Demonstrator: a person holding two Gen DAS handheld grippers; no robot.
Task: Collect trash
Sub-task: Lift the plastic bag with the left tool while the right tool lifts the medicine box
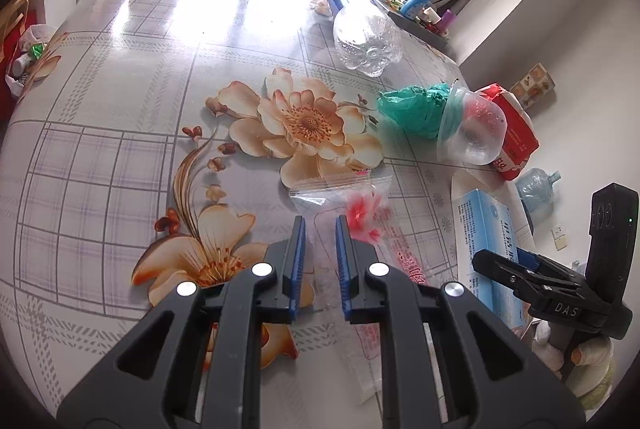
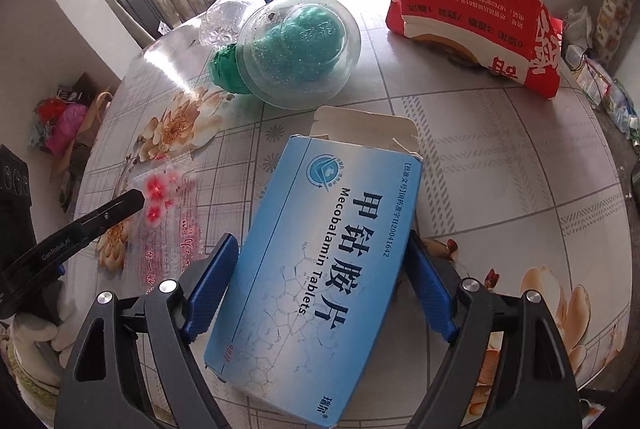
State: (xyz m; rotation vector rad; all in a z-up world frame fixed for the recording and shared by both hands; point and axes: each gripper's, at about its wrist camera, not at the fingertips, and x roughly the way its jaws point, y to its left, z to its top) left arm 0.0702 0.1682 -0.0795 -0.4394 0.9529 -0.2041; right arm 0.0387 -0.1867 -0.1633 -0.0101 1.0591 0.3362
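Note:
A clear plastic wrapper with red flower print lies flat on the flowered table. My left gripper hovers over it, blue pads a narrow gap apart, nothing visibly pinched. A blue tablet box with its flap open lies between the wide-spread fingers of my right gripper; the pads flank its long sides. Farther back are a green plastic bag, a clear dome cup, an empty clear bottle and a red-and-white package. The left gripper's tip shows at the wrapper.
The table's edge curves close on the right, with a water jug on the floor beyond. Bags of clutter sit on the floor at the left. A cluttered shelf and window bars stand behind the table.

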